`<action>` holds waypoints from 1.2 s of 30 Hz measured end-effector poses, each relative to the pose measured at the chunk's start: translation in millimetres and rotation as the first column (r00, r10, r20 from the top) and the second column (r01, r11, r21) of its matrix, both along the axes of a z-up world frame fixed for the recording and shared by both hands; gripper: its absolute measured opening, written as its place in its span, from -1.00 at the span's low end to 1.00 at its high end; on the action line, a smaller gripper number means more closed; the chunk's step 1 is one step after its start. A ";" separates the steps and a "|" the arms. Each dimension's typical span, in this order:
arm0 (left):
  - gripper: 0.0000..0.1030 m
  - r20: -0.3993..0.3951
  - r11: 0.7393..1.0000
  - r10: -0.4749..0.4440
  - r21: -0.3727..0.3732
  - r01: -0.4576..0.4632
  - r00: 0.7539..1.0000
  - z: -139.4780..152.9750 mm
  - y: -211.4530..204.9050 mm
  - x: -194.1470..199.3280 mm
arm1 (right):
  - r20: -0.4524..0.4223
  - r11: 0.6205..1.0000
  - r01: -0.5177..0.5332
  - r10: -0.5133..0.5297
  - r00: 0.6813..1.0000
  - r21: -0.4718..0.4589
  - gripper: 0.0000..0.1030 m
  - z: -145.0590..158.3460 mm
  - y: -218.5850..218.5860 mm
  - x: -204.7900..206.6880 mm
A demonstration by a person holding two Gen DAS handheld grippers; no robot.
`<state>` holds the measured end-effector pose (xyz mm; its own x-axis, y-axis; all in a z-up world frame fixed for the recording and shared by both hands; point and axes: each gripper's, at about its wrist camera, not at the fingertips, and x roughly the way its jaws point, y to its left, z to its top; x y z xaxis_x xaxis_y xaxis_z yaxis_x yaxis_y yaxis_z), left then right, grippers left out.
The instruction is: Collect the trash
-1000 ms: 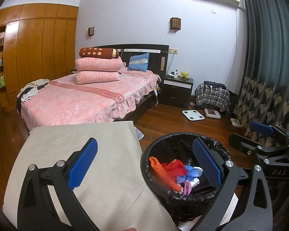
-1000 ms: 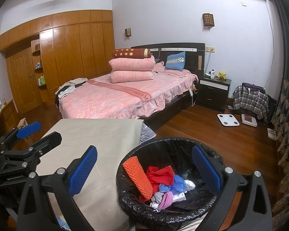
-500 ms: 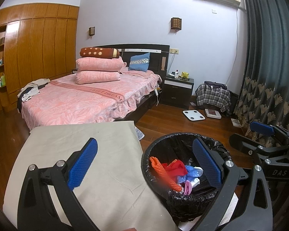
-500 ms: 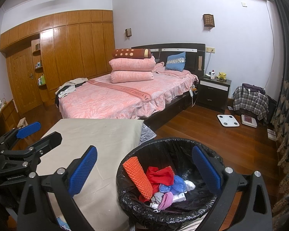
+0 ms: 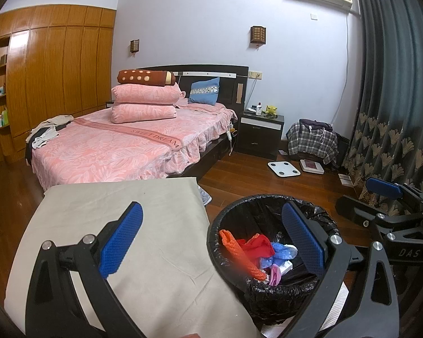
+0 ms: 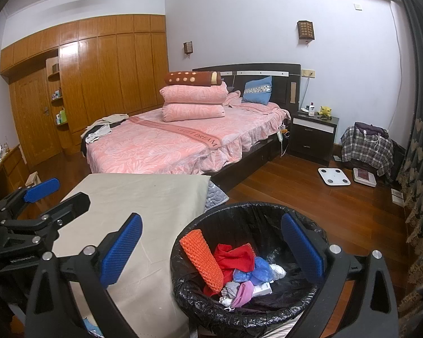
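Note:
A black-lined trash bin (image 5: 270, 295) (image 6: 239, 315) stands beside a table covered in beige cloth (image 5: 121, 225) (image 6: 143, 202). Inside lie an orange knitted piece (image 6: 203, 262), a red rag (image 6: 234, 256), blue plastic (image 6: 256, 270) and a pink scrap (image 6: 244, 293). My left gripper (image 5: 211, 239) is open above the table edge and bin, empty. My right gripper (image 6: 211, 248) is open over the bin, empty. In the left wrist view the right gripper (image 5: 386, 194) shows at the right; in the right wrist view the left gripper (image 6: 45, 194) shows at the left.
A pink bed (image 6: 166, 143) with stacked pillows fills the middle of the room. A dark nightstand (image 6: 313, 135), a white scale (image 6: 334, 177) on the wood floor, a plaid-covered heap (image 6: 366, 149) and a dark curtain (image 5: 394, 98) lie to the right. Wooden wardrobes (image 6: 98, 79) line the left wall.

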<state>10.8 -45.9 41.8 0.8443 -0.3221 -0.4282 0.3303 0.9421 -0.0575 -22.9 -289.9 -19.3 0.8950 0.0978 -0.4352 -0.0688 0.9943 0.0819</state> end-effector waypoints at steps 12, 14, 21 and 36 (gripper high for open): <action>0.87 -0.001 1.000 0.001 0.001 -0.001 1.000 0.0 0.7 0.5 | 0.002 1.000 -0.001 0.001 1.000 -0.001 0.88 1.2 0.6 -0.9; 0.87 0.000 1.000 0.001 0.002 -0.001 1.000 0.1 0.5 0.5 | 0.002 1.000 -0.001 0.001 1.000 -0.001 0.88 1.1 0.8 -0.9; 0.87 -0.001 1.000 0.000 0.002 0.000 1.000 0.0 -0.1 0.4 | 0.001 1.000 -0.001 0.001 1.000 -0.001 0.88 1.0 0.9 -0.9; 0.87 -0.004 1.000 0.002 0.004 -0.002 1.000 -1.3 3.4 0.2 | -0.003 1.000 -0.003 0.003 1.000 0.001 0.88 0.8 2.5 -0.7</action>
